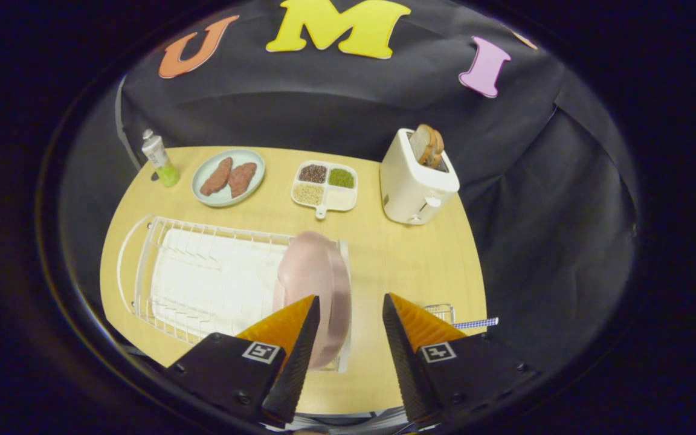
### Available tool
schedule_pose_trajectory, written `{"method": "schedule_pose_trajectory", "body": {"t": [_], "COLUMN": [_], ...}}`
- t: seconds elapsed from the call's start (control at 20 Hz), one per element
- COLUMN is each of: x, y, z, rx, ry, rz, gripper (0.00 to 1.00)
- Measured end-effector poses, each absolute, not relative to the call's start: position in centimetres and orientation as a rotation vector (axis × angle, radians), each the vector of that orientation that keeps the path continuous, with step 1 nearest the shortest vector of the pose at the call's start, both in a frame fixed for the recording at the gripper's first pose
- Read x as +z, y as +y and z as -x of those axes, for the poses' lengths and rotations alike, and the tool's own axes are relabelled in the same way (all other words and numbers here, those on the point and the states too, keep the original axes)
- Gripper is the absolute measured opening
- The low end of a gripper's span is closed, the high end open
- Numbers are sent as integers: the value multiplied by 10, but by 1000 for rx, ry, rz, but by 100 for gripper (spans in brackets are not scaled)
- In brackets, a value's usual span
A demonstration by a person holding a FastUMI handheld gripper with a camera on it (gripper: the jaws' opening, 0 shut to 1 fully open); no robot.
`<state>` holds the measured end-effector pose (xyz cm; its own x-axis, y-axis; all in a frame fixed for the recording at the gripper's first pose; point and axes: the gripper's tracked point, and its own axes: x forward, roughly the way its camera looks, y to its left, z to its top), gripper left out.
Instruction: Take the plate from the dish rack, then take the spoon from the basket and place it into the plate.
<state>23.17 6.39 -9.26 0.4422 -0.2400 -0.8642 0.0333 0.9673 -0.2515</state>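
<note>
A pink plate stands on edge at the right end of the white wire dish rack. My gripper hovers above the table, open, with nothing between its fingers. The plate's rim lies just ahead of the left finger, partly hidden behind it. A small wire basket peeks out beside the right finger, and a spoon handle with a blue checked pattern sticks out from it to the right.
Beyond the rack, on the wooden table, stand a white toaster with bread, a divided tray of grains, a plate with two brown patties and a small green bottle.
</note>
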Motion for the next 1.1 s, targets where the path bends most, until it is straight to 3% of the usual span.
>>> {"method": "schedule_pose_trajectory", "body": {"t": [0.4, 0.45, 0.55, 1.1], "x": [-124, -124, -122, -90], "y": [69, 67, 68, 65], "z": [-236, -236, -234, -233], "rx": [-114, -121, -138, -325], "ry": [1227, 1224, 1216, 1046], "rz": [140, 160, 187, 263], "gripper": [51, 41, 32, 21]}}
